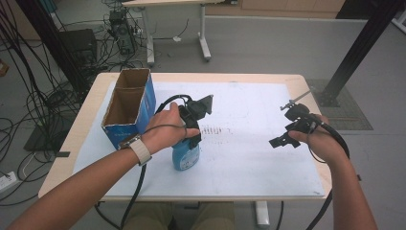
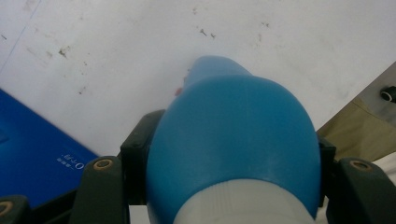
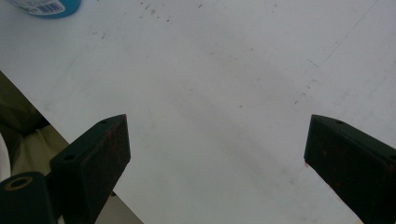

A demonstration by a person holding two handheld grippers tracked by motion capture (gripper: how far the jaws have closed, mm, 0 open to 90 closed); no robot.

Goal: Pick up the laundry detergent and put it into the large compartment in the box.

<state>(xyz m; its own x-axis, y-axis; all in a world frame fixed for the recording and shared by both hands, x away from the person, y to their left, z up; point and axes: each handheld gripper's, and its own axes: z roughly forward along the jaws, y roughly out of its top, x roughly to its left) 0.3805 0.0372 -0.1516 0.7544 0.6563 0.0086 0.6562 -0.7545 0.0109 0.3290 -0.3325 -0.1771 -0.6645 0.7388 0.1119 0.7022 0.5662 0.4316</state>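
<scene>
A blue plastic bottle (image 1: 186, 156) with a white neck stands upright on the white mat (image 1: 253, 163), left of the middle. My left gripper (image 1: 193, 140) comes down on it from above and is shut on the bottle. In the left gripper view the bottle (image 2: 233, 130) sits wedged between both black jaws, with my left gripper (image 2: 232, 147) pressing on its sides. My right gripper (image 1: 283, 140) hovers over the right part of the mat, apart from the bottle. Its jaws stand wide open over bare mat, right gripper (image 3: 215, 144) with nothing between them. The bottle's base (image 3: 46, 6) shows at the top left corner.
An open blue cardboard box (image 1: 128, 108) stands at the table's left, just behind my left hand; its blue side (image 2: 32, 140) lies close to the bottle. The wooden table edge (image 1: 316, 103) rims the mat. Cables and a table's legs lie on the floor beyond.
</scene>
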